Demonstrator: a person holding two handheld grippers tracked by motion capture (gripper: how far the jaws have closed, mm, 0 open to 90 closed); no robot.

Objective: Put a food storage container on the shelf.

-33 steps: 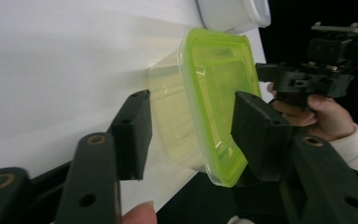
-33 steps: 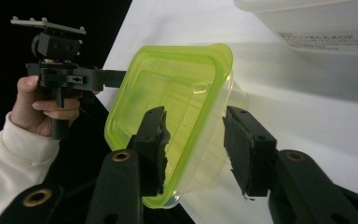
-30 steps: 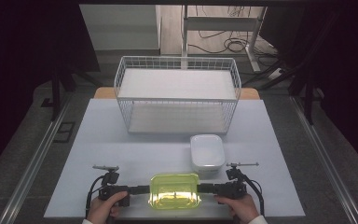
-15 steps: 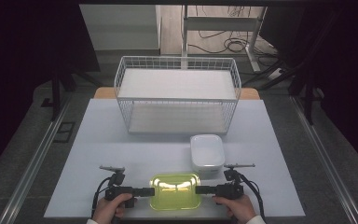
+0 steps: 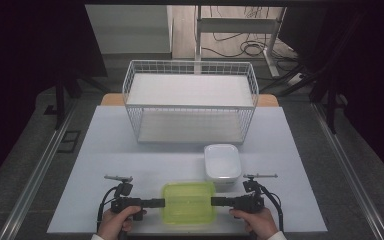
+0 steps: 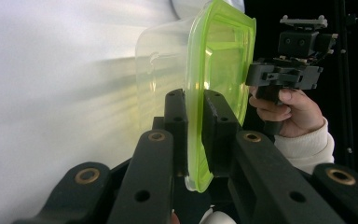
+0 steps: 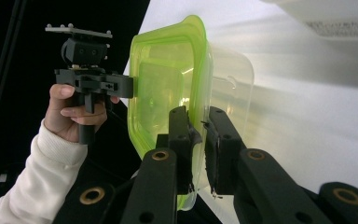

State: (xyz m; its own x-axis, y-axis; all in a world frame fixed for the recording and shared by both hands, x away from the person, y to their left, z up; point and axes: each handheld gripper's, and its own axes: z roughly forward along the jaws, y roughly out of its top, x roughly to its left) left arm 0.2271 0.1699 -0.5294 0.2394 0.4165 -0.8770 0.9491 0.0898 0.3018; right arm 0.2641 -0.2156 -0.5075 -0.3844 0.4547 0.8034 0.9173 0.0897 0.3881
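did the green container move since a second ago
No. The green container sits at the same spot just below the white container, while both grippers' jaws have just been closing on its rim.

Table [image 5: 130, 150]: wire basket [image 5: 190, 102] at far centre. Lidded container [image 5: 188, 202] at near edge, centre; second container [image 5: 222, 161] just beyond it to the right. Left gripper [image 5: 160, 202] at its left rim, right gripper [image 5: 216, 201] at its right rim.
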